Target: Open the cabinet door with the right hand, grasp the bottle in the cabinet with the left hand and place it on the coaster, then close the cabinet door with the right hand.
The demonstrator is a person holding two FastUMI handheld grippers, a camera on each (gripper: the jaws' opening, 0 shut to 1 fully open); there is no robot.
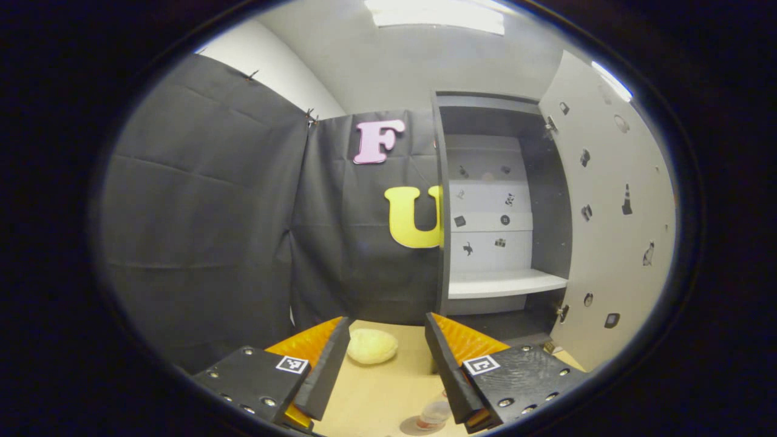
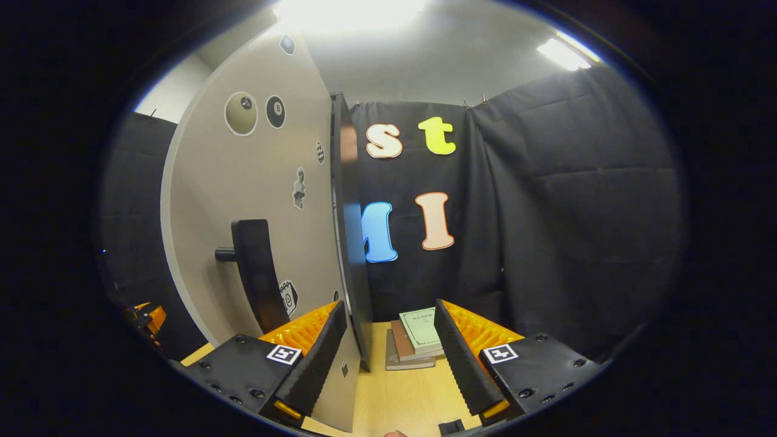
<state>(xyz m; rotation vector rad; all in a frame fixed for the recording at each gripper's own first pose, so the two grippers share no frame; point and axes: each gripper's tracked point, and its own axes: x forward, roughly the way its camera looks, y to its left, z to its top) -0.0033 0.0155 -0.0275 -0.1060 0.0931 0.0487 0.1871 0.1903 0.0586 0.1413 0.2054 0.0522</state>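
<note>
In the left gripper view the left claw [image 1: 385, 358] is spread wide with nothing between its fingers, each of which carries a small square black-and-white marker. Just below the gap, at the near edge of the light wooden tabletop [image 1: 388, 388], stands the clear bottle [image 1: 434, 414] on a round dark coaster [image 1: 416, 426]; any label on it is too small to read. A little farther on the tabletop lies a pale yellow rounded lump [image 1: 371, 346]. Beyond it, to the right, the cabinet [image 1: 495, 212] stands open, its white shelf [image 1: 504, 283] bare, small stickers dotted on its back panel and on the inside of the cabinet door [image 1: 613, 230], which is swung out to the right. In the right gripper view the right claw [image 2: 388, 358] is likewise parted, and the door's dark edge [image 2: 352, 255] stands between its fingers without either one pressing on it. The door's outer face carries a black handle [image 2: 255, 273] and billiard-ball stickers, one showing an 8. Farther on the tabletop lies a stack of books [image 2: 416, 343]; the green cover's print is too small to read.
</note>
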